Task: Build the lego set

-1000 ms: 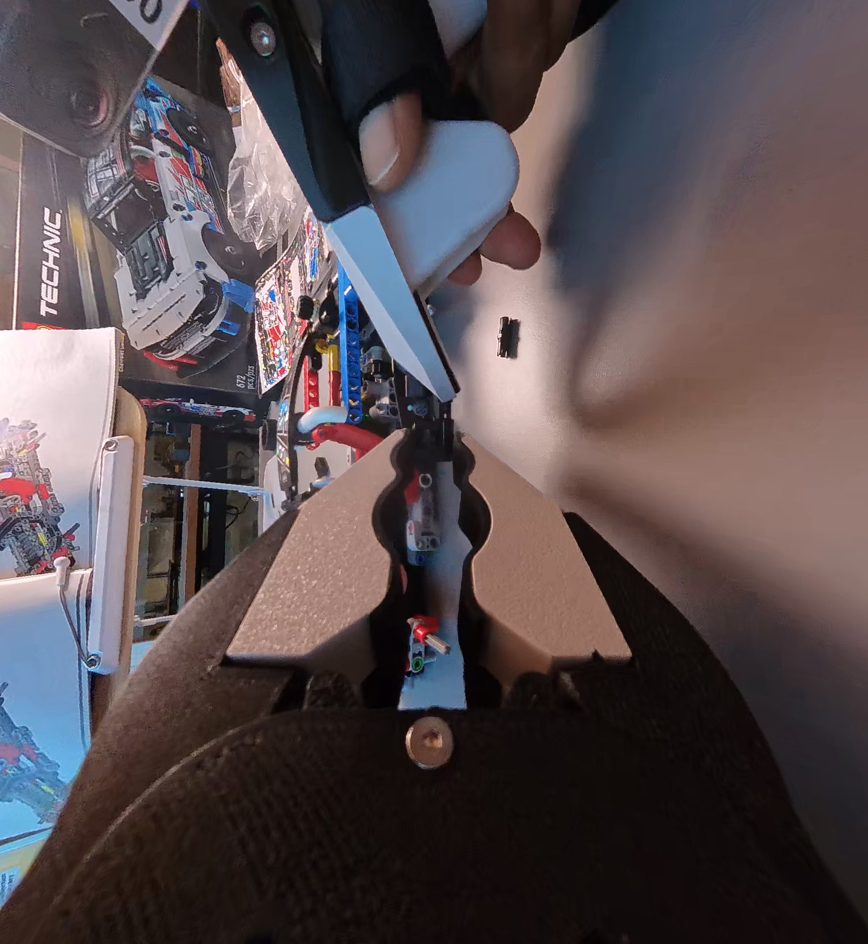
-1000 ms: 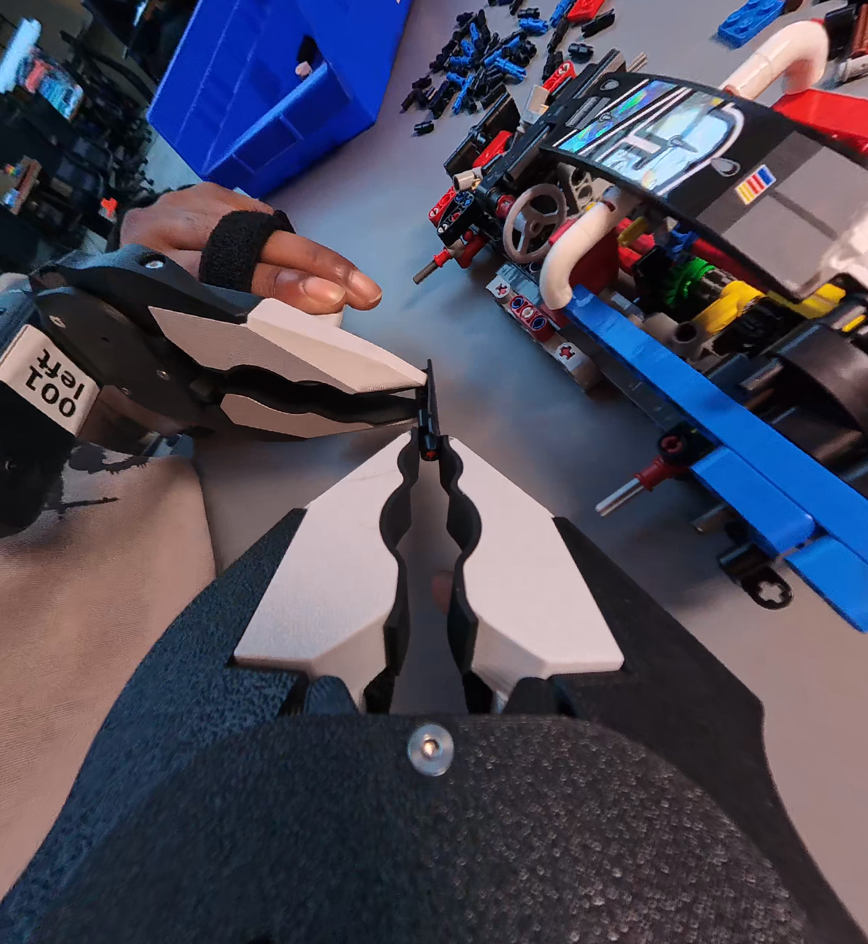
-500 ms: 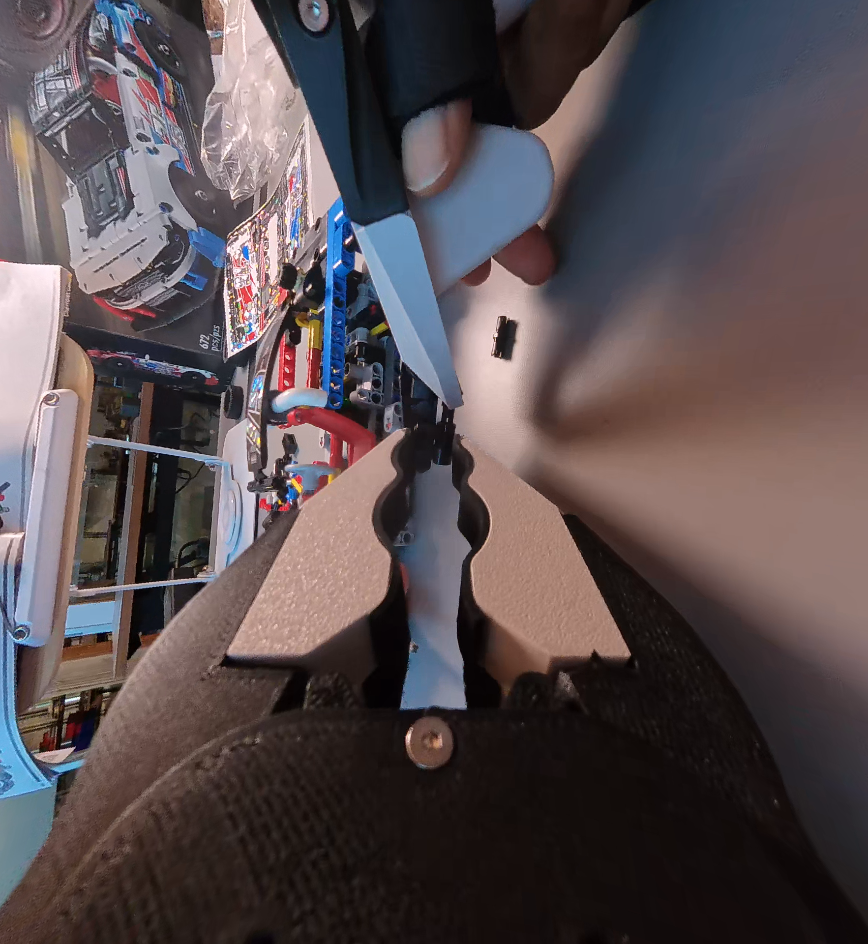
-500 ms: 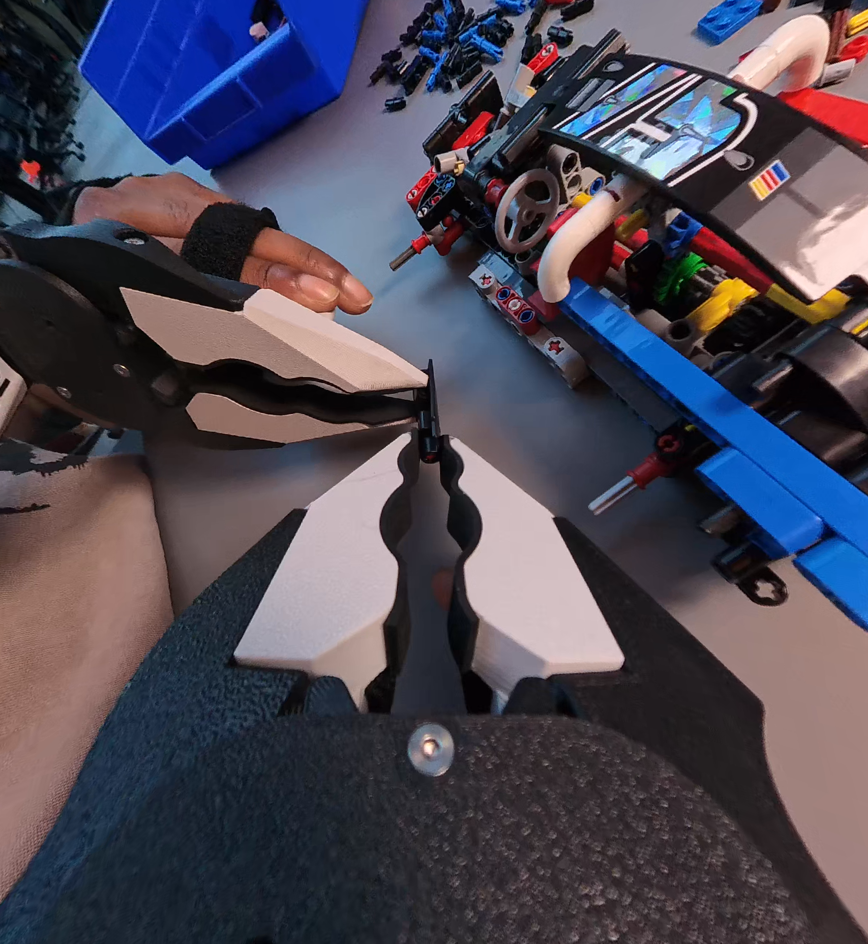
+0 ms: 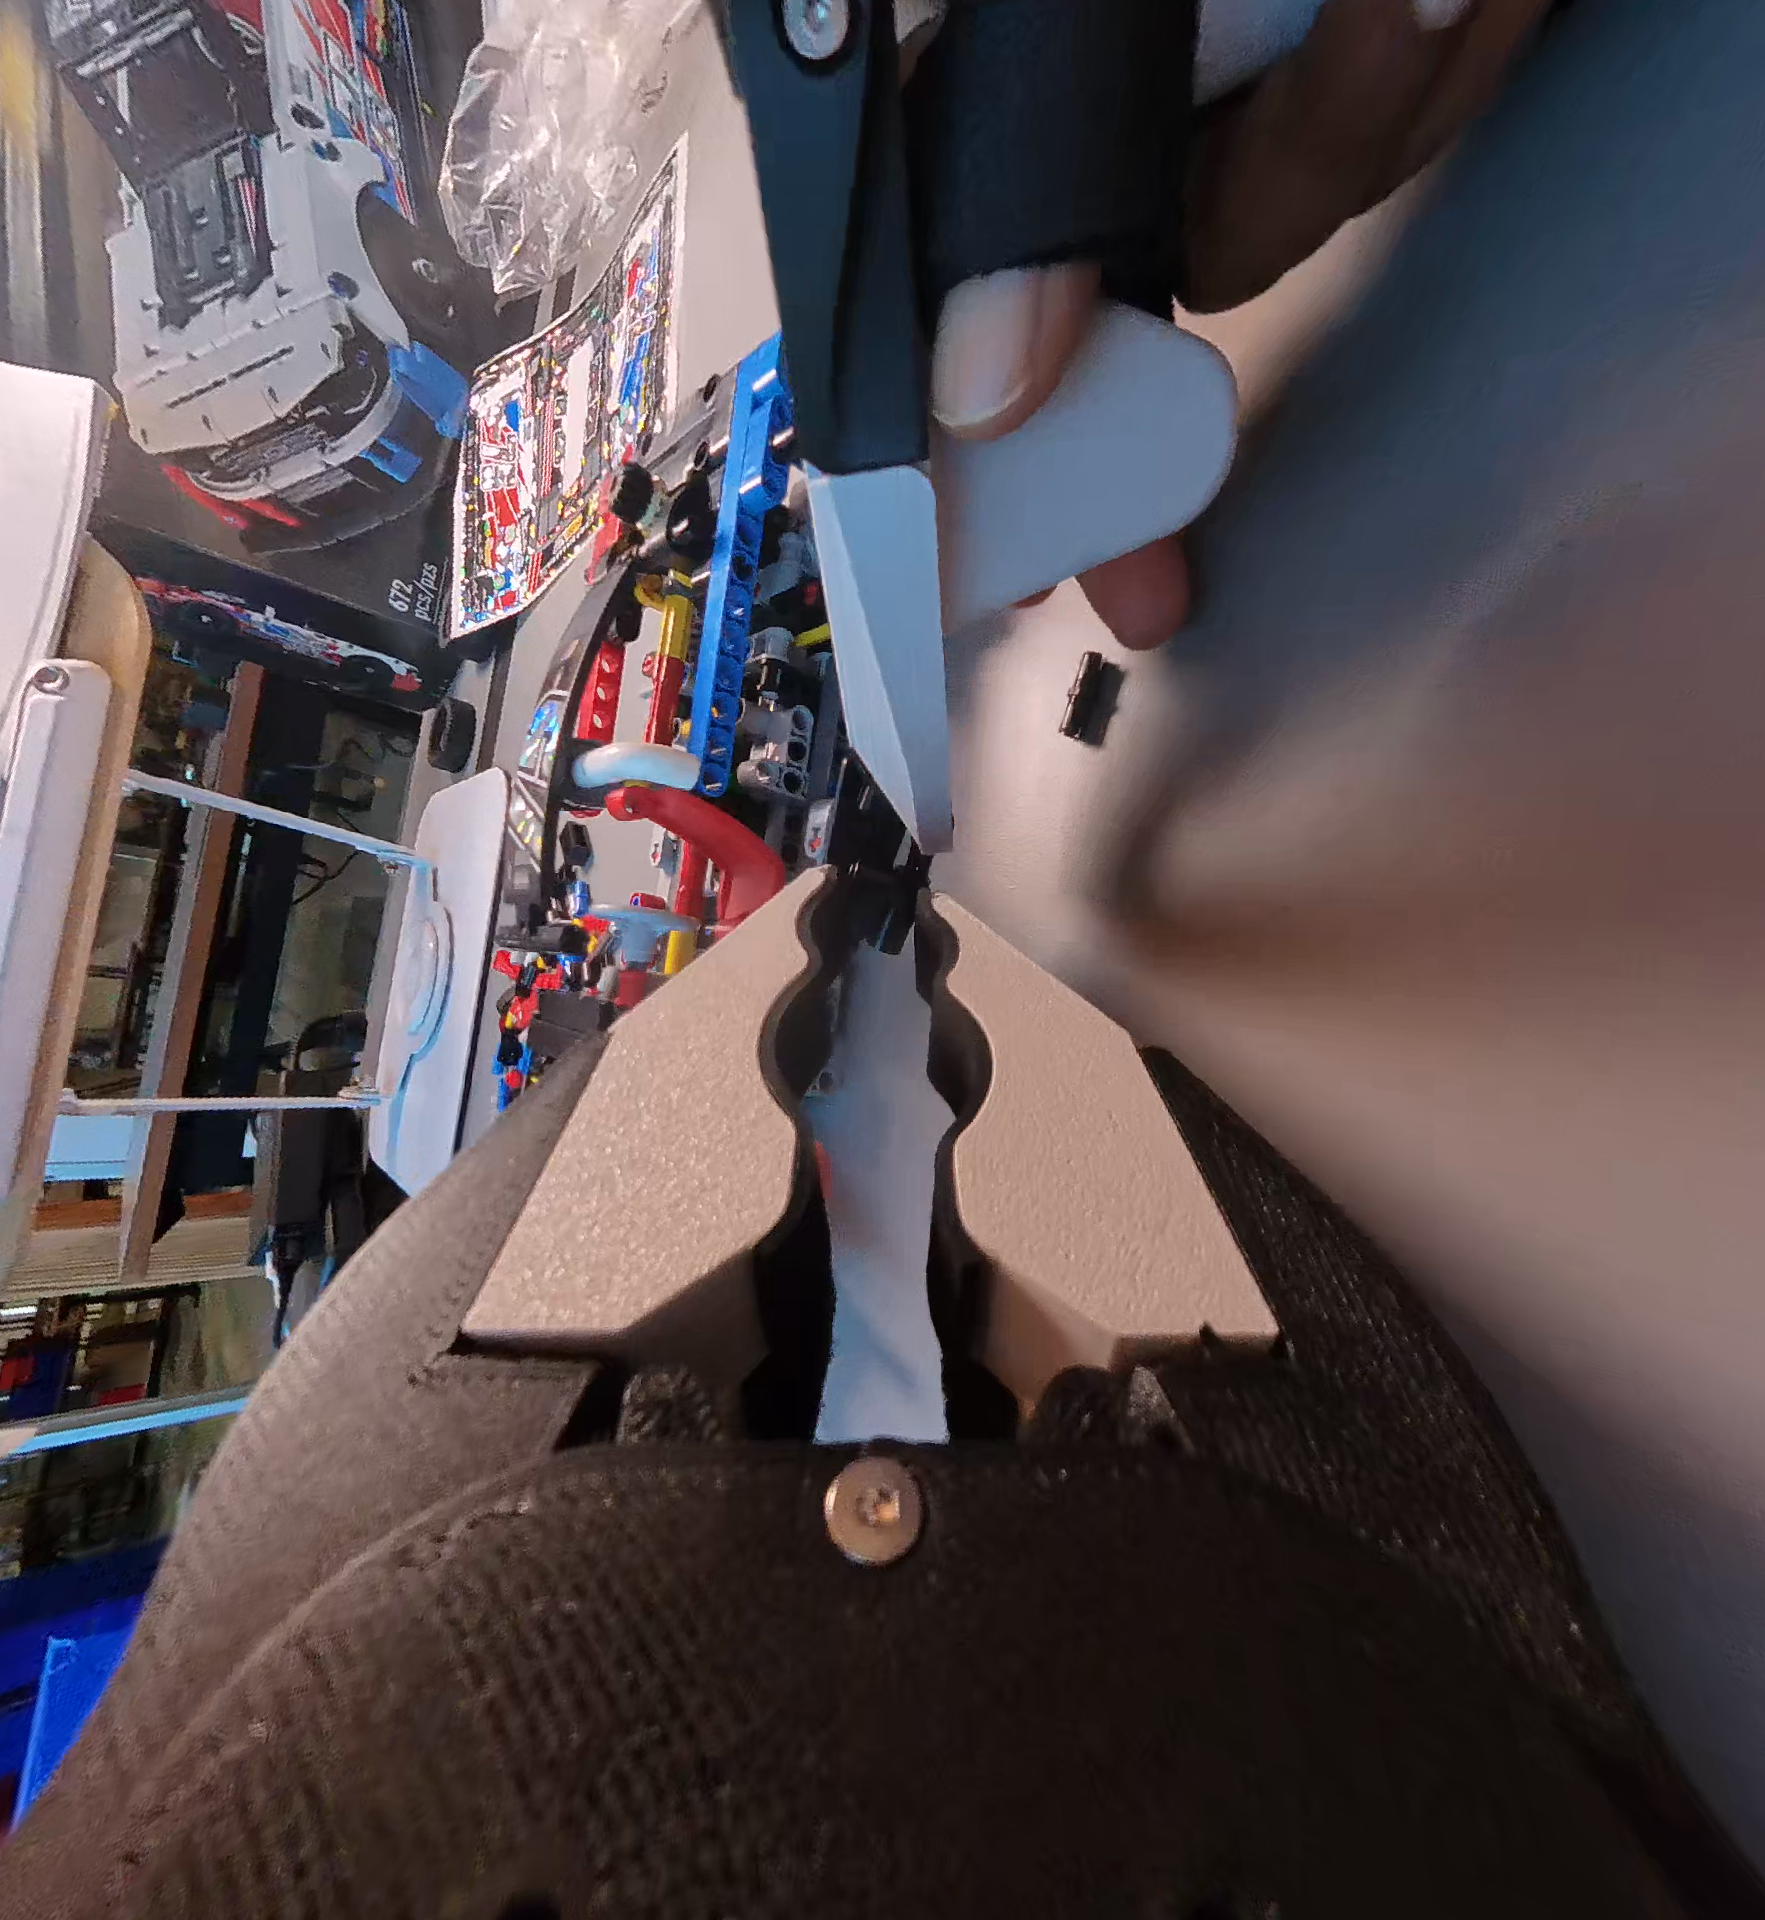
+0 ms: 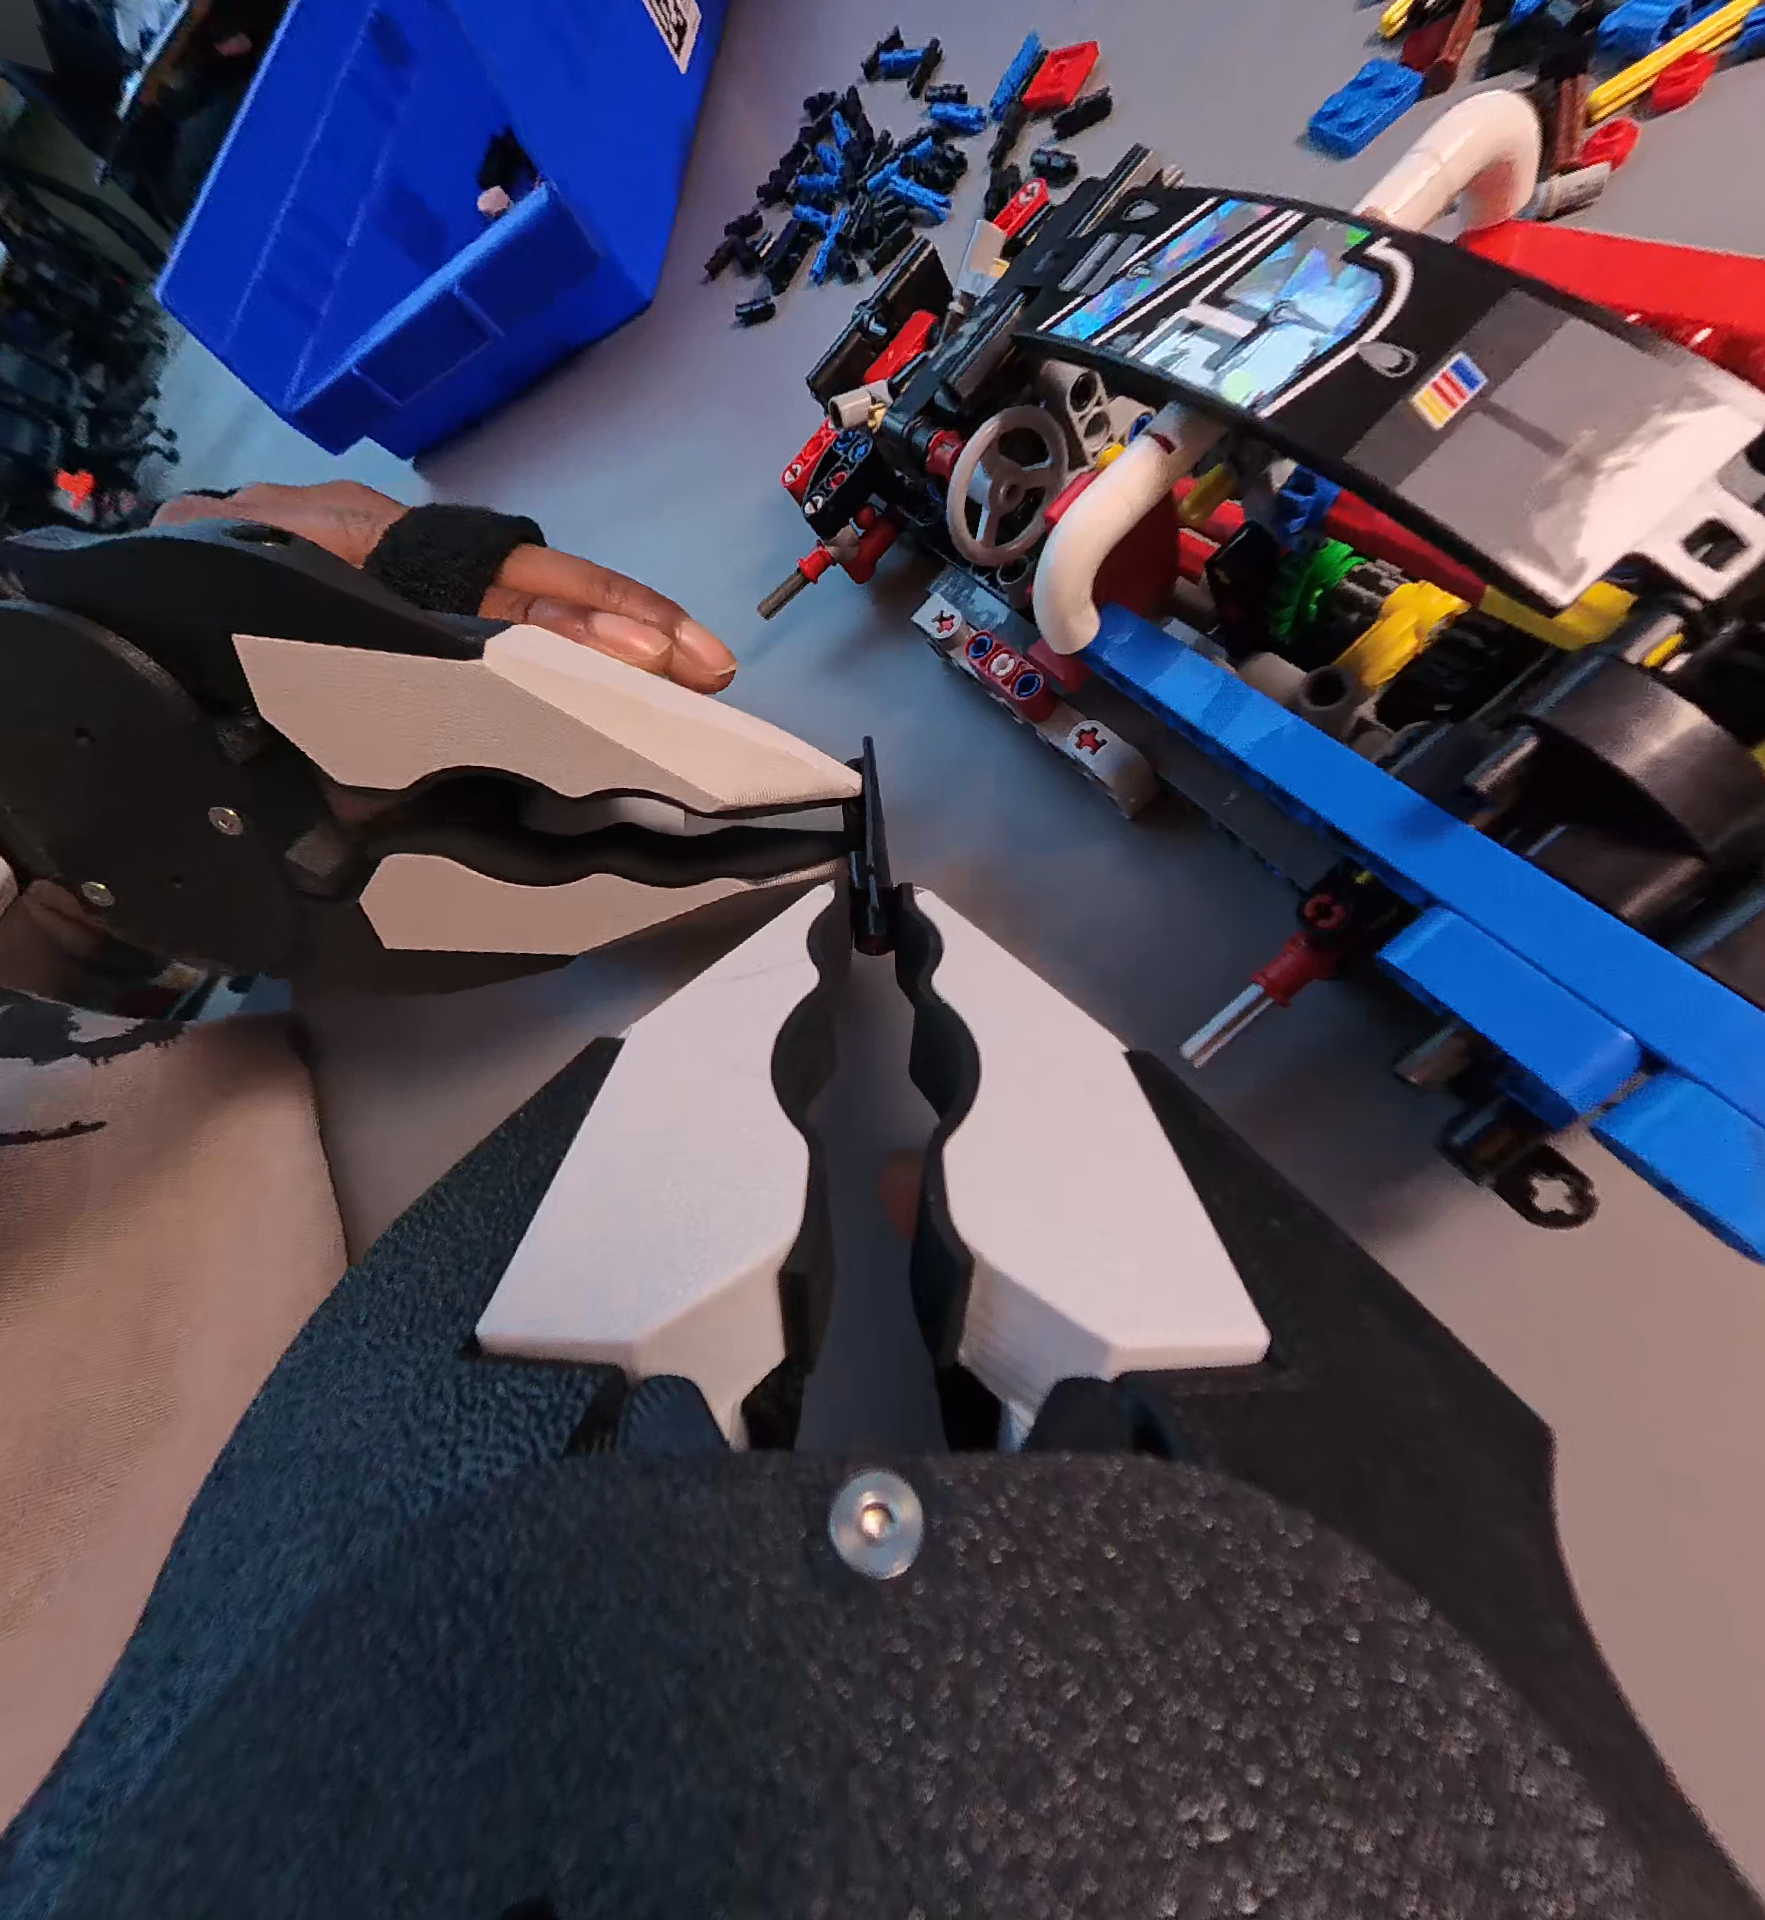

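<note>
- A thin black piece [image 6: 870, 844] is pinched at the tips of both grippers, above the grey table [image 6: 587, 478], near the car [image 6: 1377, 540].
- R gripper [image 6: 873, 914]: nearly closed, lower end of piece clamped between its tips.
- L gripper [image 6: 847, 821]: nearly closed too – piece's upper part is gripped from the side; in left wrist view its tips [image 5: 873, 909] are met by R gripper's from above.
- Long axis of piece – seen in right wrist view as running straight away from R gripper, crosswise to L gripper's fingers.
- Loose black pin [image 5: 1091, 698] is seen on table, apart from both.
</note>
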Tool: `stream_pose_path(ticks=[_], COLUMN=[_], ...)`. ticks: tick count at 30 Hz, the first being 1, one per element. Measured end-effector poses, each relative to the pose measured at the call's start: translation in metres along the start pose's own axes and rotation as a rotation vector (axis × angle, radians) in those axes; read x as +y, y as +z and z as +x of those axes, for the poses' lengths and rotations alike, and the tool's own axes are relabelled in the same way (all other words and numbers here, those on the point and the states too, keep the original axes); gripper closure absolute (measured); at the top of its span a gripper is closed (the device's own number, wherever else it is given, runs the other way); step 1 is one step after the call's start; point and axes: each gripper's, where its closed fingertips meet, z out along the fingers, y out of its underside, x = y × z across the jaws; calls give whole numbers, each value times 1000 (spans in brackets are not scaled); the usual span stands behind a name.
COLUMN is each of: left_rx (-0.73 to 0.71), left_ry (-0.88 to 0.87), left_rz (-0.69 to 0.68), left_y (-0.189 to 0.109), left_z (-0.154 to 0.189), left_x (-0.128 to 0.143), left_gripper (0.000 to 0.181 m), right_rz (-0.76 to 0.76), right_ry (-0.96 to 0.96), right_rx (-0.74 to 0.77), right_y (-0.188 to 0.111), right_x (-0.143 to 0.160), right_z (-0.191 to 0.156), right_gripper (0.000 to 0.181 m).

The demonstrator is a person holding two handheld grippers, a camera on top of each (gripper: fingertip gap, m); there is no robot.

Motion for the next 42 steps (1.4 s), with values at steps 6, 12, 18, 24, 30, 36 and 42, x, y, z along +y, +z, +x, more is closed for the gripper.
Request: stream_pose_path(ticks=[6,12,18,24,30,36,42], left_rx=[66,113,284,417,471,626,853], left_ry=[-175,-313,-585,-615,-579,-823,-1167], left_rz=[159,224,51,-68,-99,46,366], left_y=[-12,-22,-7,9,12,-12,-41], left_z=[-1,-17,-13,17,19,15,-10], left_x=[-29,-27,16,16,12,5,-24], left_gripper=[181,181,165,151,159,159,159], right_rz=[-15,8,-3,22,30,-109,-275], right_ry=[-68,-95,-110,-129,-121,-293,-640], right_rx=[76,36,20,62,18,-26,74], right_y=[8,6,-4,-26,-28,-24,-6], right_x=[3,-2,-4,-10,-8,15,40], right_z=[3,-5,-3,16,12,-4,-14], right_gripper=[176,176,176,176,176,176,176])
